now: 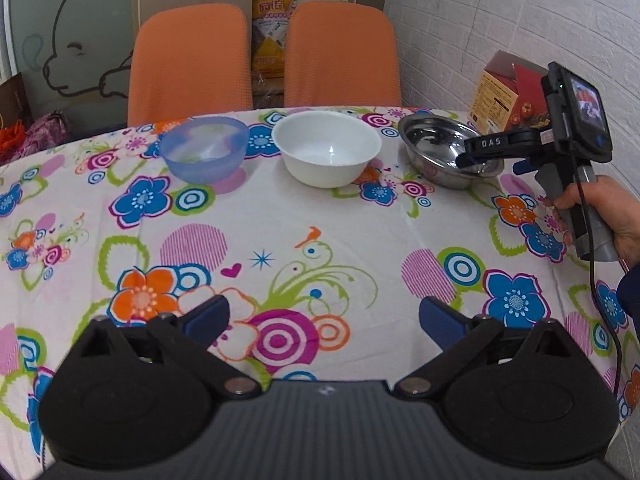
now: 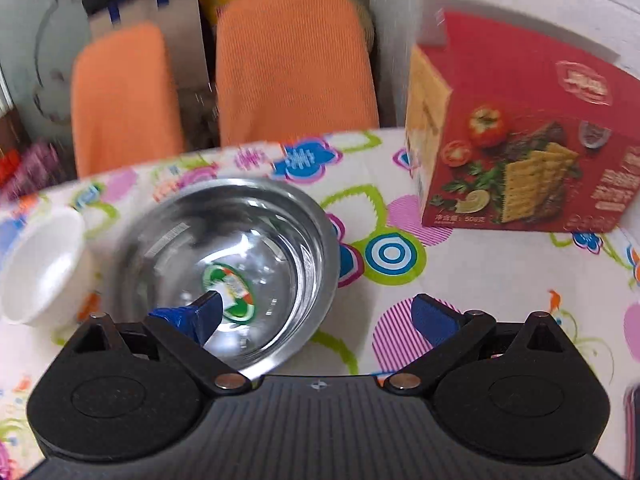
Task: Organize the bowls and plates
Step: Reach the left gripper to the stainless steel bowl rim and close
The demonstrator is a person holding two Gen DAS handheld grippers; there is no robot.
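Observation:
Three bowls stand in a row at the far side of the flowered tablecloth (image 1: pixel 320 232): a translucent blue bowl (image 1: pixel 204 148) on the left, a white bowl (image 1: pixel 326 148) in the middle, a steel bowl (image 1: pixel 440 148) on the right. My left gripper (image 1: pixel 324 320) hangs open over the near cloth, nothing between its fingers. My right gripper (image 1: pixel 470 158) is open at the steel bowl (image 2: pixel 224 264). Its left finger (image 2: pixel 204 314) dips inside the bowl above a green sticker, the right finger (image 2: pixel 434 318) stays outside the rim. The white bowl (image 2: pixel 40 268) sits at the left edge.
A red cracker box (image 2: pixel 520 152) stands on the table right of the steel bowl, near the white brick wall. Two orange chairs (image 1: pixel 264 56) are tucked in behind the table's far edge. A person's hand (image 1: pixel 600 216) holds the right gripper's handle.

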